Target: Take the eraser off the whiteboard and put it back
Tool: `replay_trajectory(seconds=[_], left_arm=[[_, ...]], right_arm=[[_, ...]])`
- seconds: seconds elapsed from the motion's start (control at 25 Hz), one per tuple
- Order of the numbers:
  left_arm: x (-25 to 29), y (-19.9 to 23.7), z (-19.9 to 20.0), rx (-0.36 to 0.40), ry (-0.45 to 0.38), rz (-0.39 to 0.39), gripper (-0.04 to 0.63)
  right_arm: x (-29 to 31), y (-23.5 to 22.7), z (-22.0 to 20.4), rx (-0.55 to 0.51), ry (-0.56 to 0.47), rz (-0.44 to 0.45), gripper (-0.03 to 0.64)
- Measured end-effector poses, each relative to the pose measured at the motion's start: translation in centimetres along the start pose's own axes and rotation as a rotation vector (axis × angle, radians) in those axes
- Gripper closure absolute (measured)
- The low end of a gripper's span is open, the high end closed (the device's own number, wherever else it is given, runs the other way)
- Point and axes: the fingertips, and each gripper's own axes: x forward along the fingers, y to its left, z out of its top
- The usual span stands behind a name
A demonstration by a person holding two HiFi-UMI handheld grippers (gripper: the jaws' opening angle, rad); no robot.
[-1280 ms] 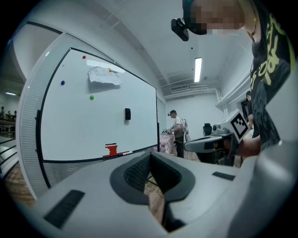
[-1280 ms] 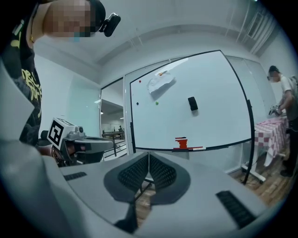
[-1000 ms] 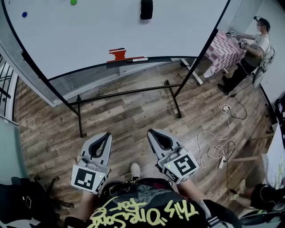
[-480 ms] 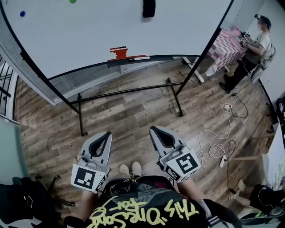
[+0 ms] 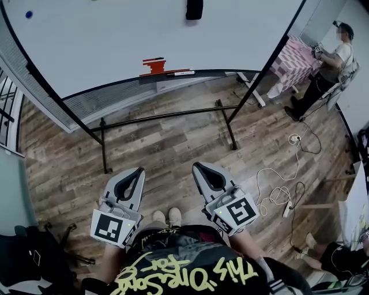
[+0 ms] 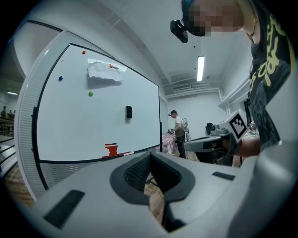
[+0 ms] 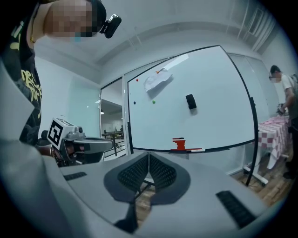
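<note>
A black eraser [image 5: 194,9] sticks high on the whiteboard [image 5: 115,40], also seen as the eraser [image 6: 129,112] in the left gripper view and the eraser [image 7: 190,101] in the right gripper view. My left gripper [image 5: 137,171] and right gripper [image 5: 197,166] are held level in front of my body, well short of the board. Both are shut with nothing between their jaws, tips together at the left gripper [image 6: 150,154] and the right gripper [image 7: 148,155].
A red drawing [image 5: 154,66] and markers sit at the board's tray [image 5: 173,75]. The board stands on a black metal frame [image 5: 164,119] on wood floor. A person [image 5: 331,55] works at a checked table [image 5: 294,60] on the right. Cables [image 5: 279,196] lie on the floor.
The view has shifted slightly, so the board sits a little higher and nearer in frame. My shoes have come into sight between the grippers. Both grippers stay shut and keep their places.
</note>
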Motion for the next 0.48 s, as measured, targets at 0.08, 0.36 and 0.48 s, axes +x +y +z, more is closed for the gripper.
replay_trajectory(seconds=[0.08, 0.36, 0.48], left_arm=[[0.1, 0.0, 0.0, -0.001, 0.003, 0.011, 0.588], [0.0, -0.1, -0.3, -0.005, 0.022, 0.052, 0.588], [-0.2, 0.1, -0.6, -0.007, 0.035, 0.072, 0.588]], right_arm=[[-0.2, -0.4, 0.0, 0.001, 0.000, -0.001, 0.606], [-0.4, -1.3, -0.1, 0.005, 0.006, 0.025, 0.606], [-0.2, -1.6, -0.3, 0.011, 0.010, 0.034, 0.606]])
